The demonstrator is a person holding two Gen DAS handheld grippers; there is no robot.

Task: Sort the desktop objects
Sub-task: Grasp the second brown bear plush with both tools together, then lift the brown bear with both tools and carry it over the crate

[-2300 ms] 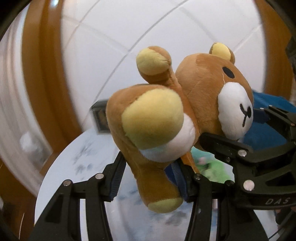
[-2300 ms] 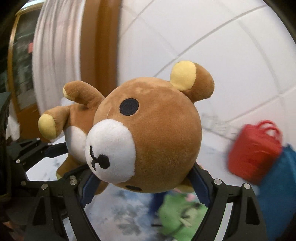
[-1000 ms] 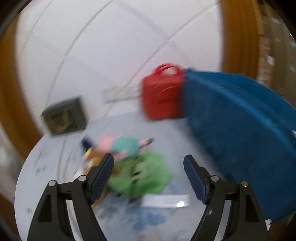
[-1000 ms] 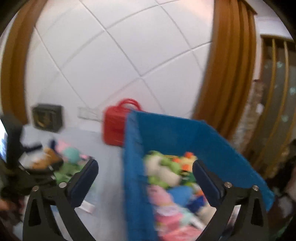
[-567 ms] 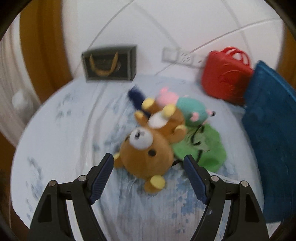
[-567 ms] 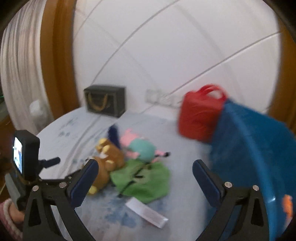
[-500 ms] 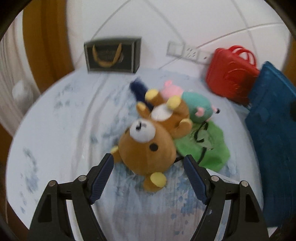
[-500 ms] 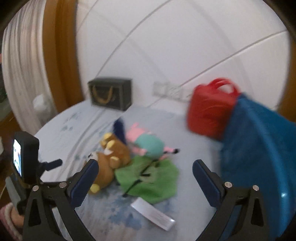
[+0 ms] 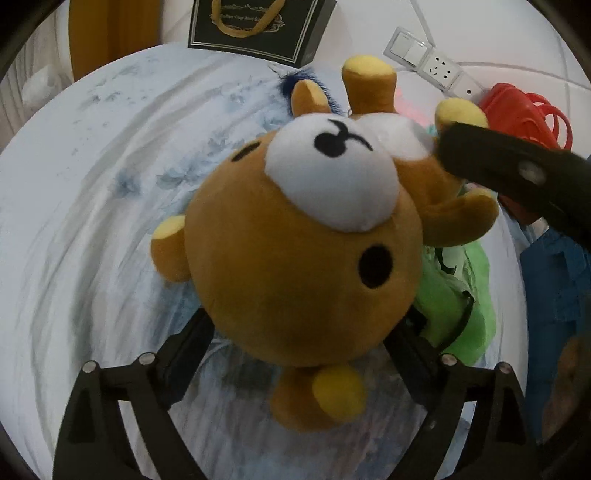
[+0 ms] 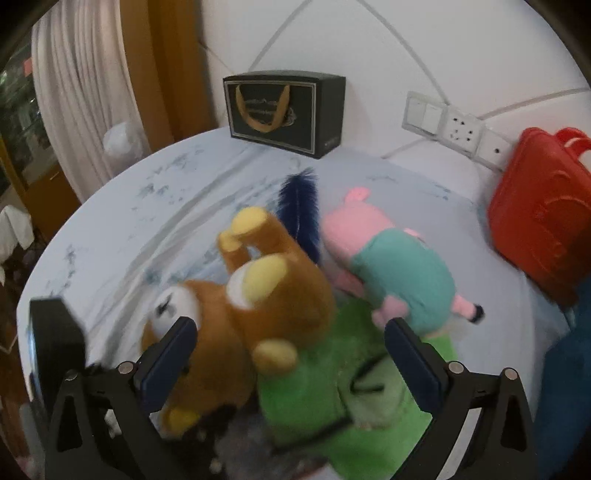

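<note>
Your left claw (image 9: 303,339) sits around the head of the brown bear plush (image 9: 295,258), one finger on each side of it; the pads appear to press the fur, though the head hides the contact, so I cannot tell whether the grip has actually closed. The bear lies on its back on the pale blue patterned surface (image 9: 92,221), face up toward the camera, its legs pointing toward the black gift bag (image 9: 258,26) by the wall.

Your right claw (image 10: 290,354) is spread wide and holds nothing. From its view, the bear's body (image 10: 258,314) lies partly between the two fingers on the left, overlapping the edge of the green plush (image 10: 332,387) beneath and beside it. The pink pig plush in a teal top (image 10: 399,273) lies just beyond the green one, touching it, with a dark blue feather (image 10: 299,206) between the pig and the bear's feet. A red bag (image 10: 539,221) stands at the right near the wall sockets (image 10: 454,129), and a blue bin's edge (image 10: 565,387) shows at the far right
</note>
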